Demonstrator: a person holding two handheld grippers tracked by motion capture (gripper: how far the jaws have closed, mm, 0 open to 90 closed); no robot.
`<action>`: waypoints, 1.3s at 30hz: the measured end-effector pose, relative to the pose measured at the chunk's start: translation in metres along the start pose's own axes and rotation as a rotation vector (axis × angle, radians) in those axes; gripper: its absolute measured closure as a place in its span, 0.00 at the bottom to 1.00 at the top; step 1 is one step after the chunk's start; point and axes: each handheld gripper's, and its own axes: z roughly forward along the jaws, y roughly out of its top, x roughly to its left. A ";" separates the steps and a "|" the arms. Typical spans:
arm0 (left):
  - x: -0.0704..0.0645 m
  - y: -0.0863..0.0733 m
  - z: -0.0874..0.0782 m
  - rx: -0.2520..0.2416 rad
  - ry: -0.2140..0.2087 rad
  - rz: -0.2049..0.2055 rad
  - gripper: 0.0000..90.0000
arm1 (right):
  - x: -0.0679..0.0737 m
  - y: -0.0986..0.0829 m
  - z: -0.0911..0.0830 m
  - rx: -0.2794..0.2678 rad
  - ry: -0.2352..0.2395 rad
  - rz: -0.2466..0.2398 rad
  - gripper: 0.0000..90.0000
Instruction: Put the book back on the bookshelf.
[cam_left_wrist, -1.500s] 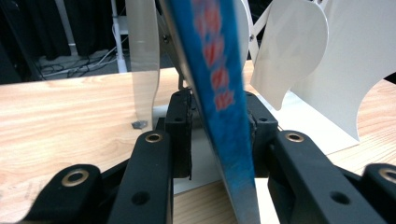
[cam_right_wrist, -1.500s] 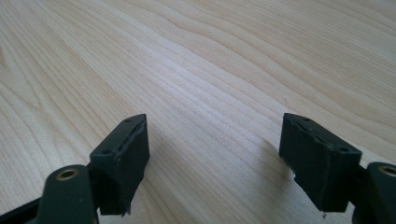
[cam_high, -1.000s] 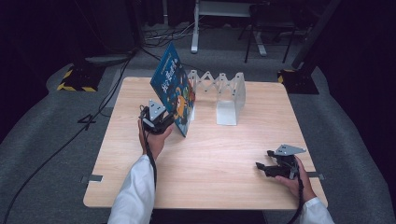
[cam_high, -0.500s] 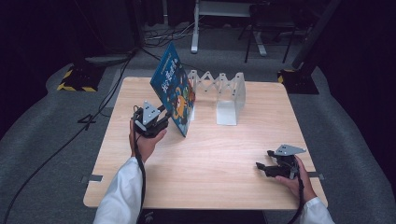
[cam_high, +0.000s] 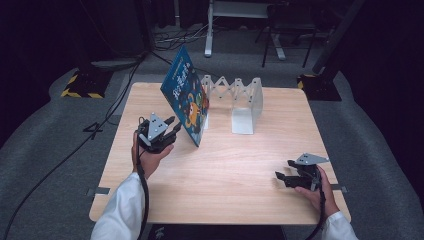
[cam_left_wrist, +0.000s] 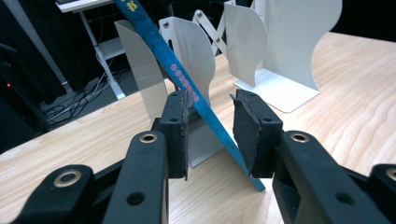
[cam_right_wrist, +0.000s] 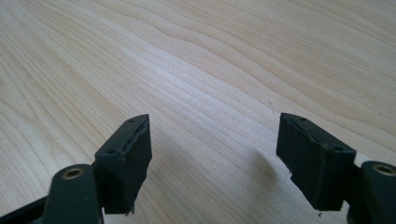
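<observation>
- Since the earlier frames your left tongs (cam_high: 170, 129) have drawn back a little from the book (cam_high: 186, 95) and toward the desk's left edge; your right tongs (cam_high: 281, 177) have stayed where they were.
- Left tongs: the jaws stand part open on either side of the book's lower edge. In the left gripper view (cam_left_wrist: 209, 122) the thin blue edge of the book (cam_left_wrist: 196, 100) runs slantwise through the gap, close to the left pad; no firm clamp on it shows.
- Right tongs: the jaws are spread wide with nothing between them; in the right gripper view (cam_right_wrist: 212, 161) they hang low over bare wood. You hold them near the desk's front right corner, well apart from the book.
- Book: it stands tilted on its lower edge, left of the desk's middle, with its top leaning toward the far left and its back against the rack.
- Rack: a white folding book rack (cam_high: 239, 100) stands at the far middle of the desk (cam_high: 235, 170); its curved white dividers (cam_left_wrist: 187, 51) show just behind the book.
</observation>
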 end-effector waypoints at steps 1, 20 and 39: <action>-0.001 0.000 -0.001 0.004 -0.006 0.005 0.74 | 0.001 0.001 -0.001 -0.003 0.000 -0.002 0.30; -0.009 -0.023 -0.032 0.122 -0.067 0.133 0.61 | 0.017 0.015 -0.020 -0.012 -0.027 -0.059 0.29; -0.014 -0.056 -0.057 0.245 -0.106 0.167 0.37 | 0.022 0.012 -0.032 0.015 -0.039 -0.112 0.27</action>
